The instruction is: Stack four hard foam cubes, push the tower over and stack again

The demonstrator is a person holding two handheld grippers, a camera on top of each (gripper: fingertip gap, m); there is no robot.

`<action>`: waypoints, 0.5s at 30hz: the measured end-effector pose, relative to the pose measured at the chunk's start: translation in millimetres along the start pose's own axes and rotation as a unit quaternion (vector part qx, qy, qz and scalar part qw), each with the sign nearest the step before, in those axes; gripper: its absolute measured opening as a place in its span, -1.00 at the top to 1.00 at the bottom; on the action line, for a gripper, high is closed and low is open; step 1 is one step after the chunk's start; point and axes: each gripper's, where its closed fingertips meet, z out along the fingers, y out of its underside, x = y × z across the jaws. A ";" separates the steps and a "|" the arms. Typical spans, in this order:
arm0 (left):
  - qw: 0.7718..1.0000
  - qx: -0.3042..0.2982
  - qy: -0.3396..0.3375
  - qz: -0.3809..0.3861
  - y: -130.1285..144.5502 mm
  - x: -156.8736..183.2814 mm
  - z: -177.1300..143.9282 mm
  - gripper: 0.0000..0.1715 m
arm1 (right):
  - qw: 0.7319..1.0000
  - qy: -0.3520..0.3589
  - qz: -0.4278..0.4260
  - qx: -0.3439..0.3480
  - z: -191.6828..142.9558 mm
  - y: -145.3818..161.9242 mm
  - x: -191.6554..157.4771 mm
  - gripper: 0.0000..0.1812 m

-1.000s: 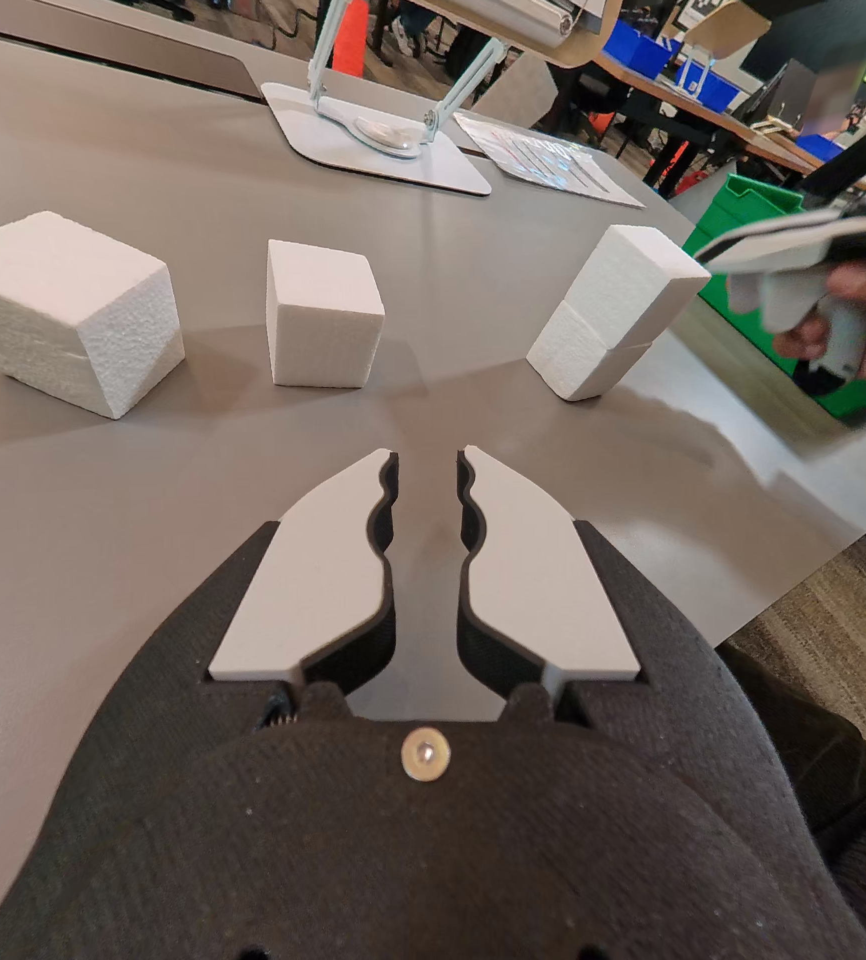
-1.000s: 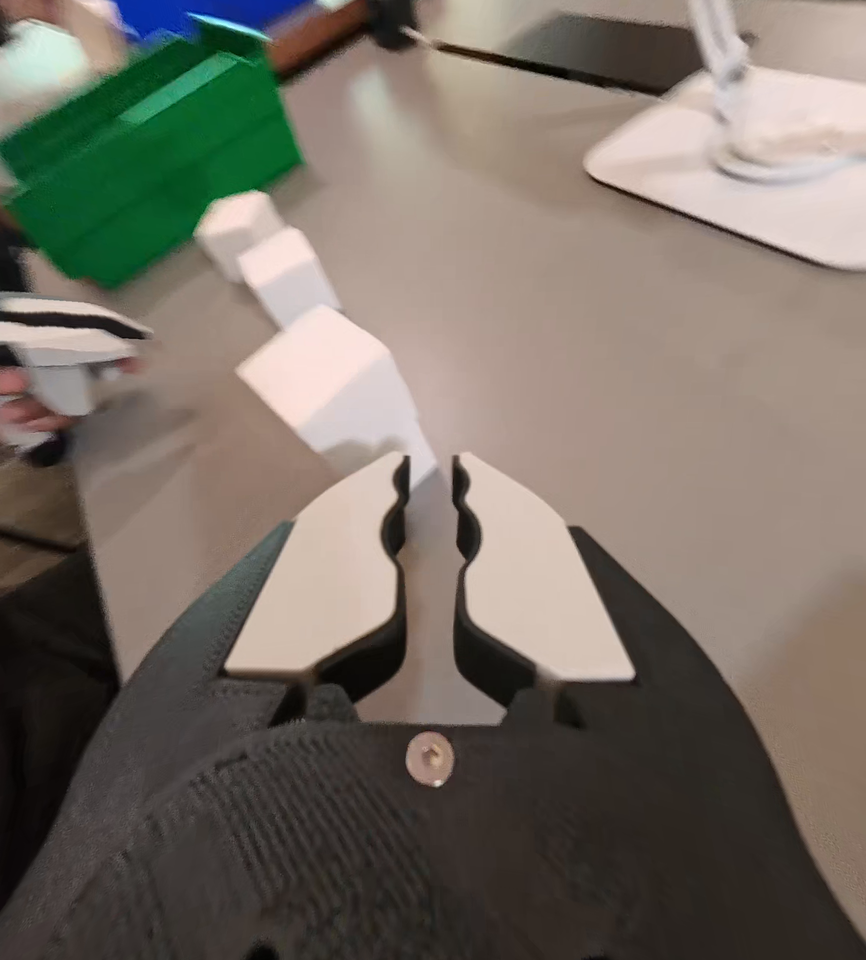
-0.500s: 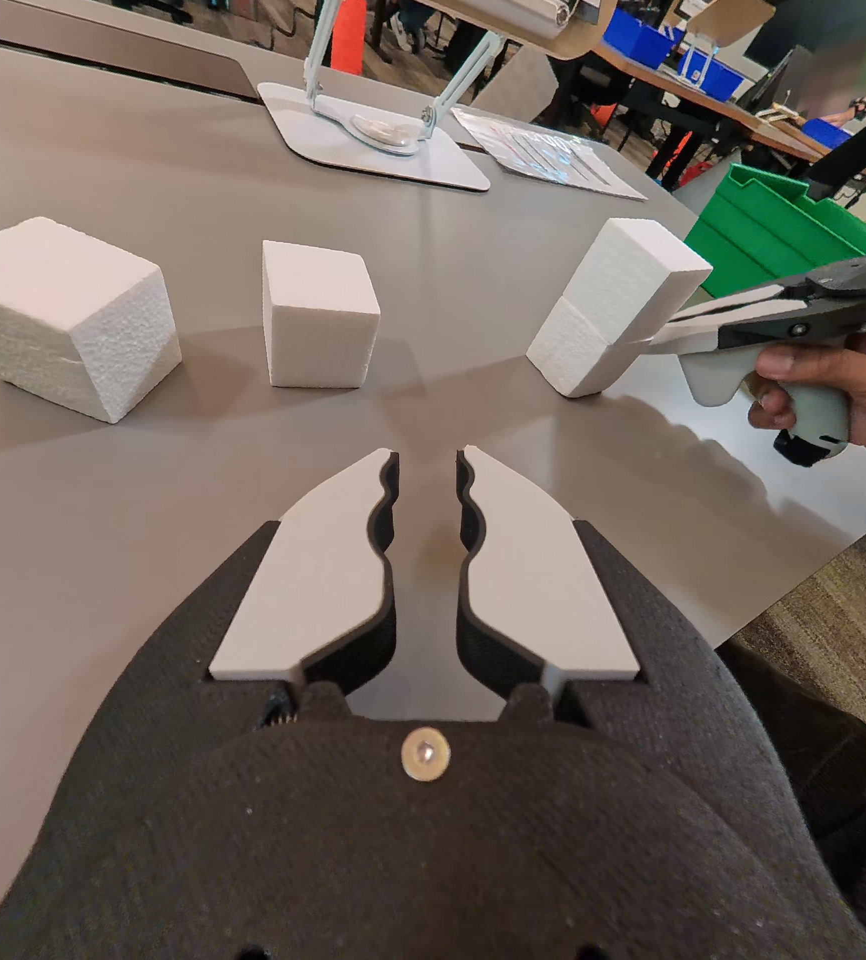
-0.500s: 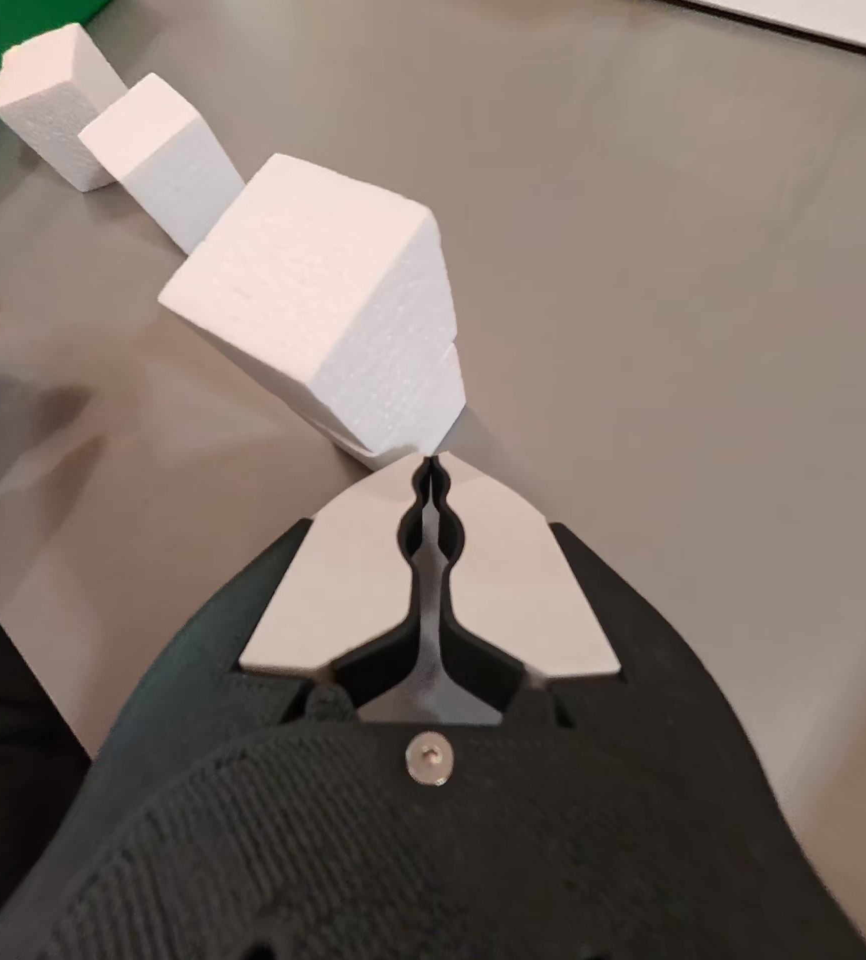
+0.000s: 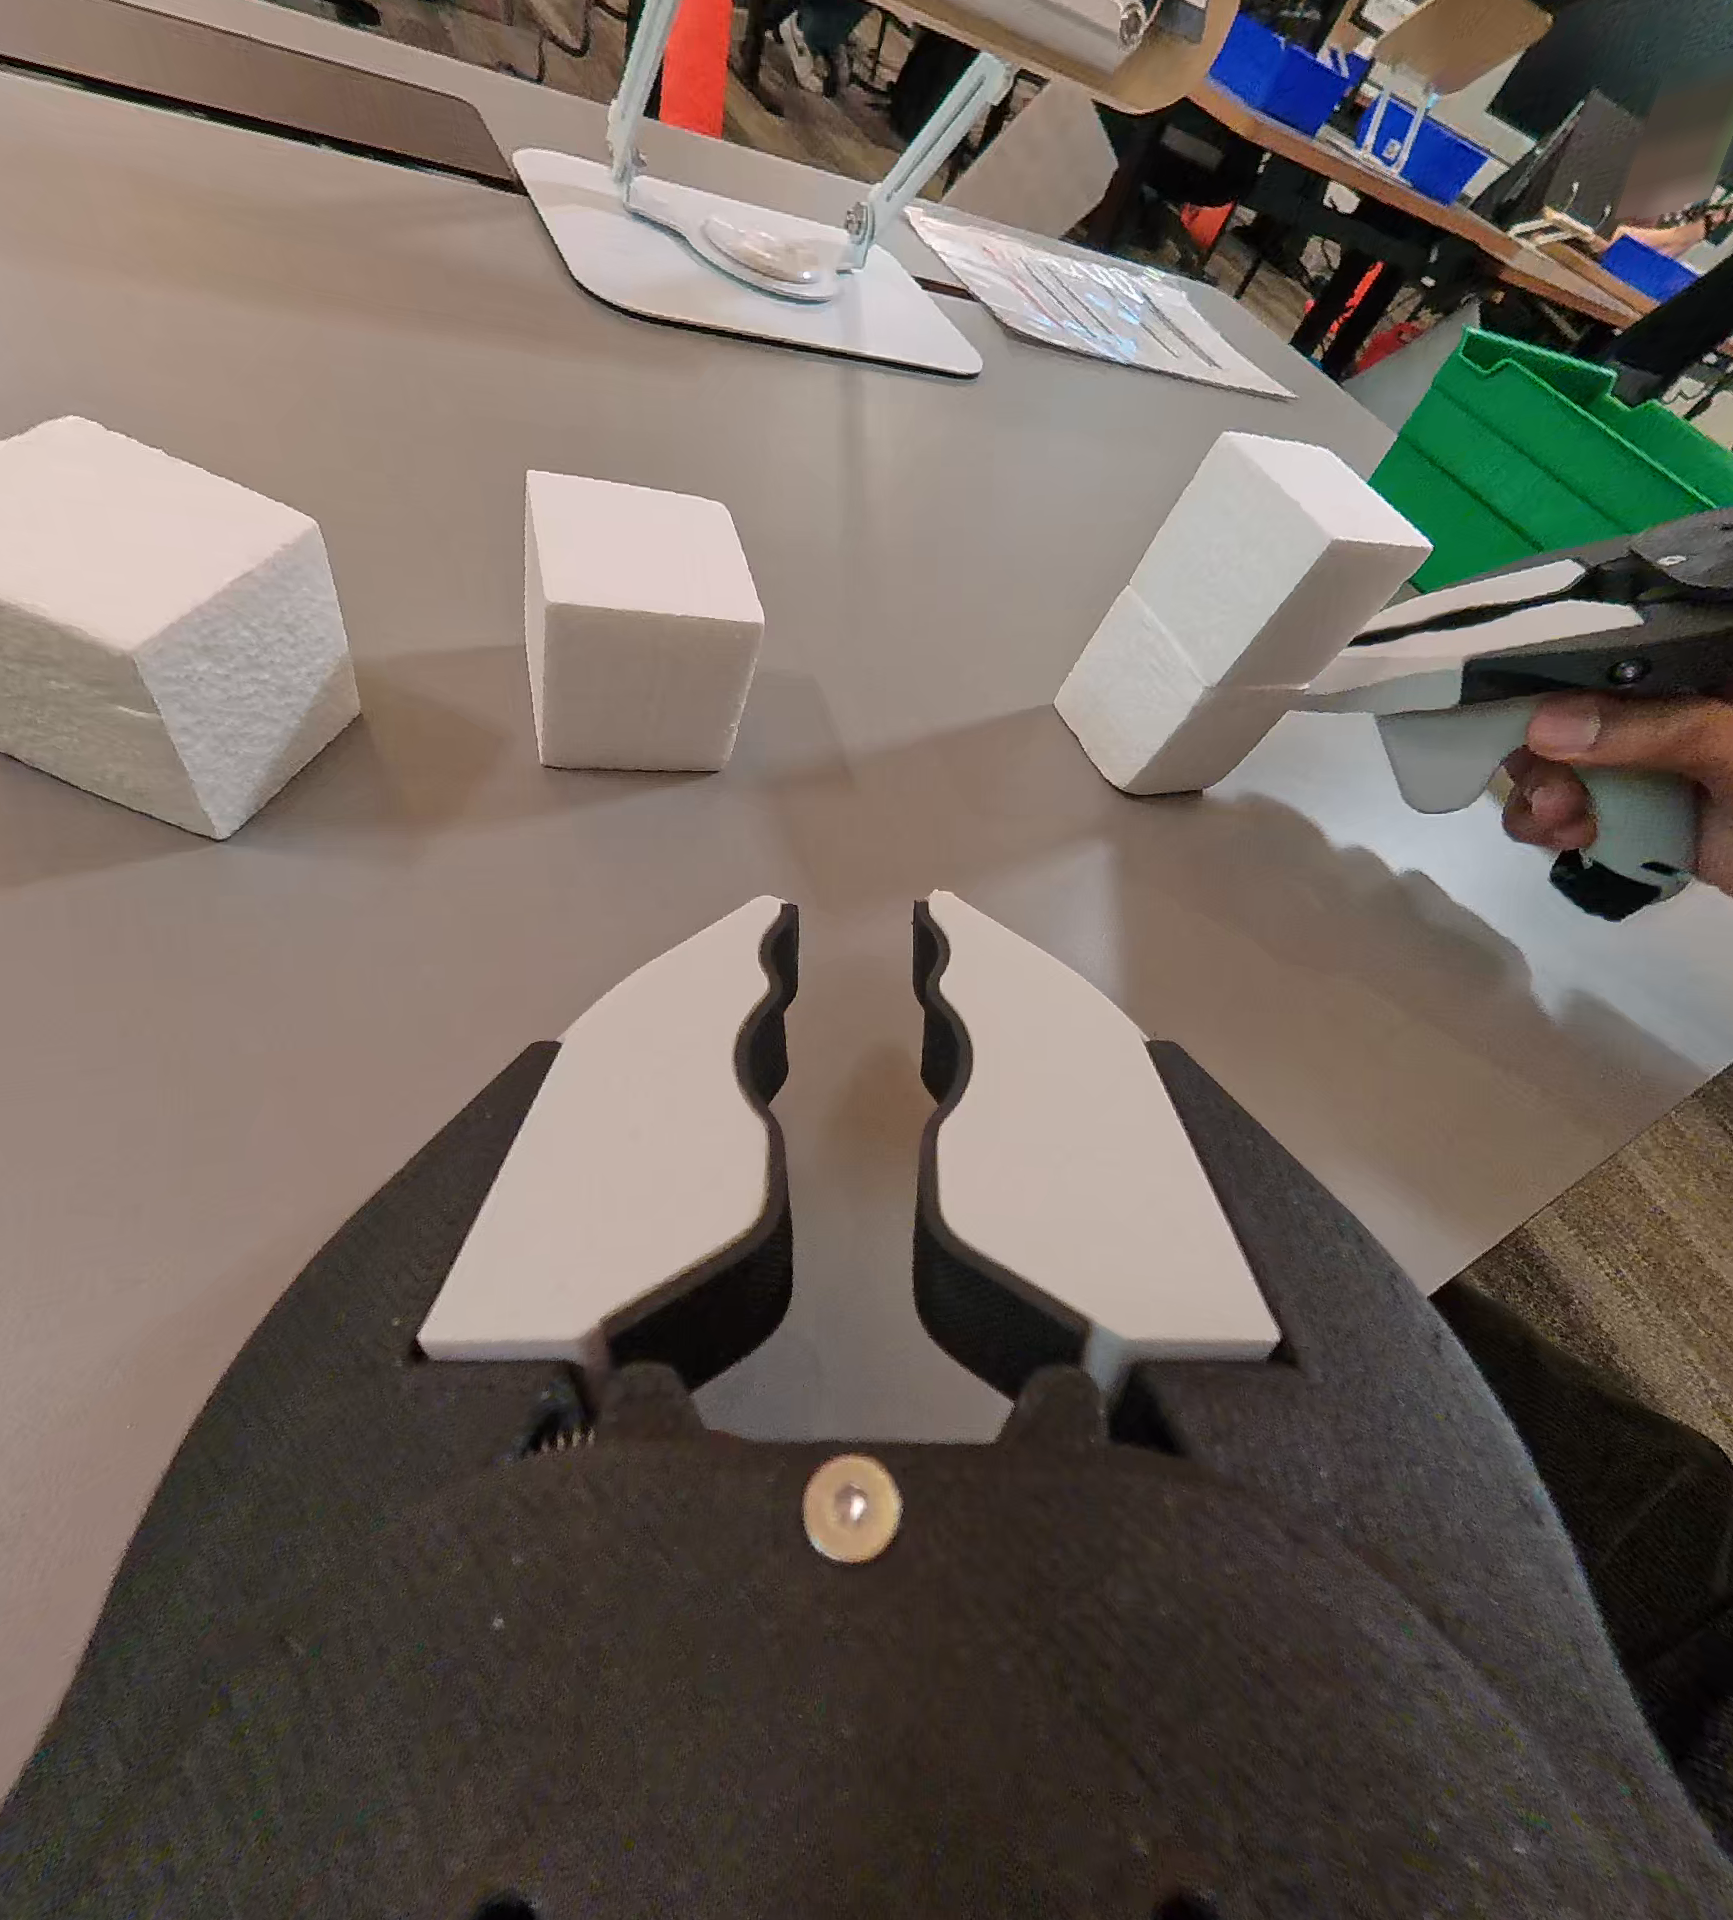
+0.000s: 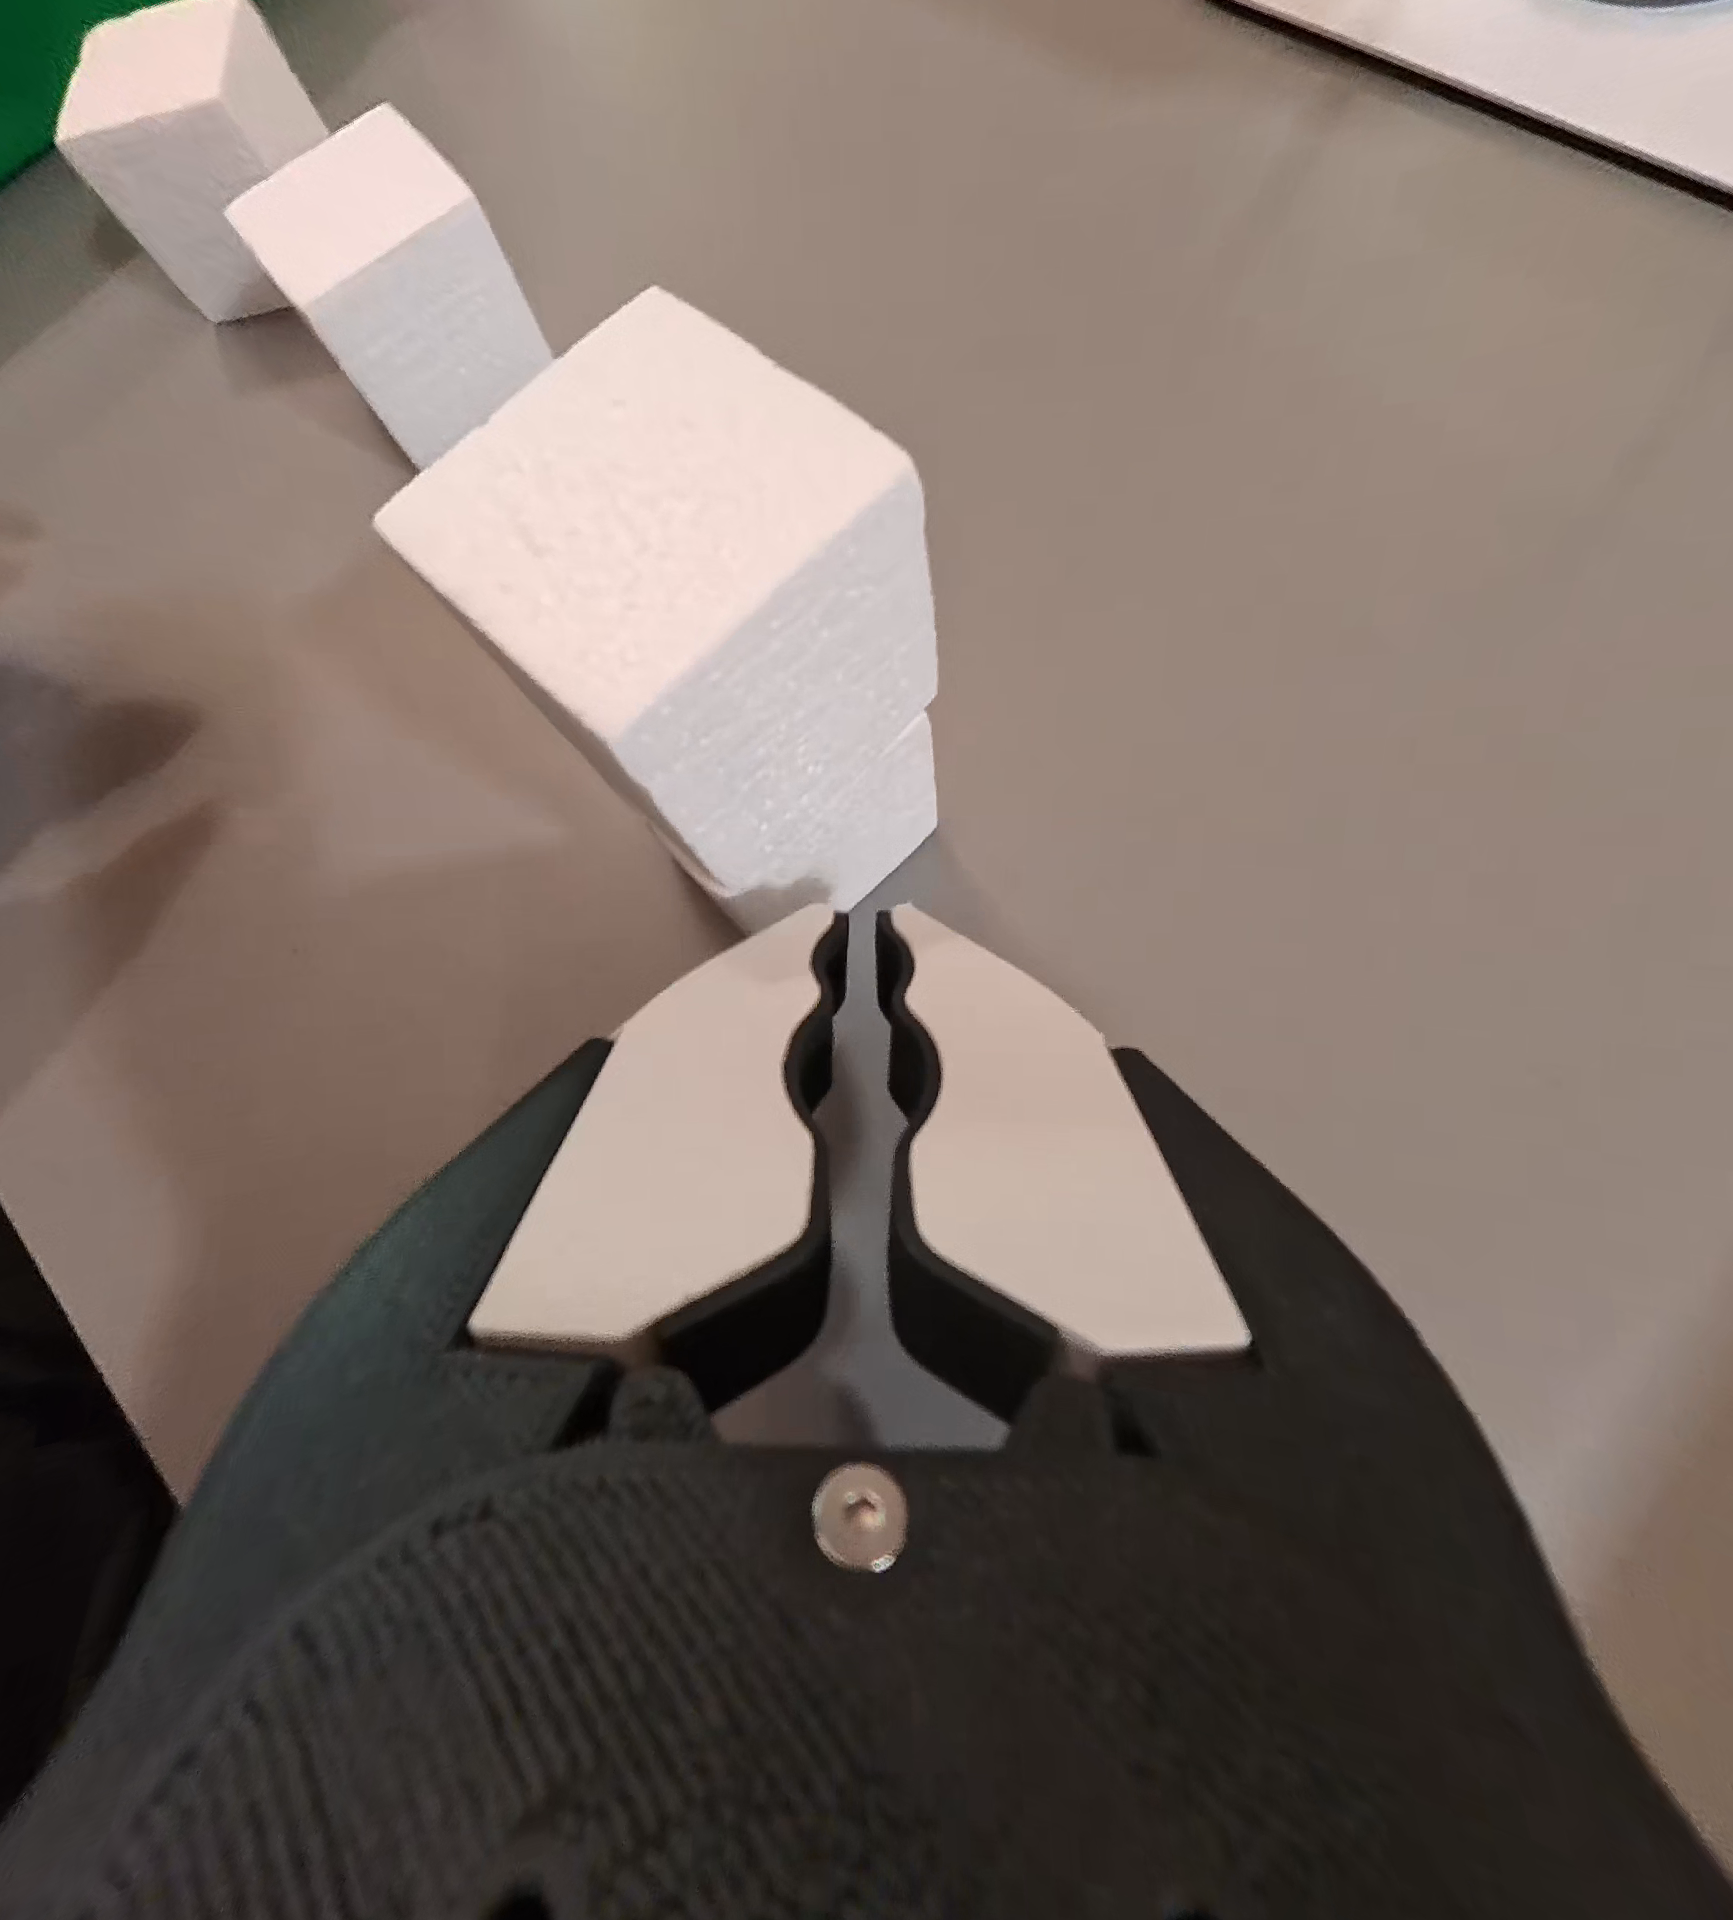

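foam blocks (image 5: 638, 623) spaced apart, gaps passable

Right foam block (image 5: 1246, 613): white polystyrene, two-piece, seam across its side; tilted on the grey table (image 5: 322, 1039), near the right edge.
Right foam block, right wrist view (image 6: 696, 644): nearest block; lower corner chipped, just ahead of the fingertips.
Right gripper (image 6: 862, 914): fingers almost together, a thin slit between them; tips at the block's lower corner; contact cannot be confirmed.
Right gripper, left wrist view (image 5: 1361, 665): held level in a hand (image 5: 1693, 779), tips at the block's right side.
Middle foam block (image 5: 638, 623): white cube, upright, apart from both neighbours.
Left foam block (image 5: 124, 634): largest, white, bevelled corner.
Left gripper (image 5: 854, 909): fingers parted, empty, above bare table, well short of the blocks.
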 end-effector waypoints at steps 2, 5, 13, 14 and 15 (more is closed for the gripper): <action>1.000 0.000 0.000 0.000 0.0 -0.1 0.0 0.75 | 1.000 -0.019 -0.021 -0.013 -2.0 3.6 -4.1 1.00; 1.000 0.000 0.001 -0.001 0.0 -0.2 0.1 0.75 | 0.998 -0.031 -0.055 -0.022 -2.2 6.8 -9.8 1.00; 1.000 0.000 0.001 -0.001 0.0 -0.1 0.0 0.75 | 0.990 0.000 -0.144 -0.014 -0.5 3.8 -16.4 0.75; 1.000 0.000 0.000 -0.001 0.0 -0.1 0.0 0.75 | 0.987 0.009 -0.157 -0.014 -0.8 3.9 -15.0 0.74; 1.000 0.000 0.000 -0.001 -0.1 -0.1 0.0 0.75 | 0.985 0.016 -0.168 -0.015 -1.0 4.0 -14.3 0.74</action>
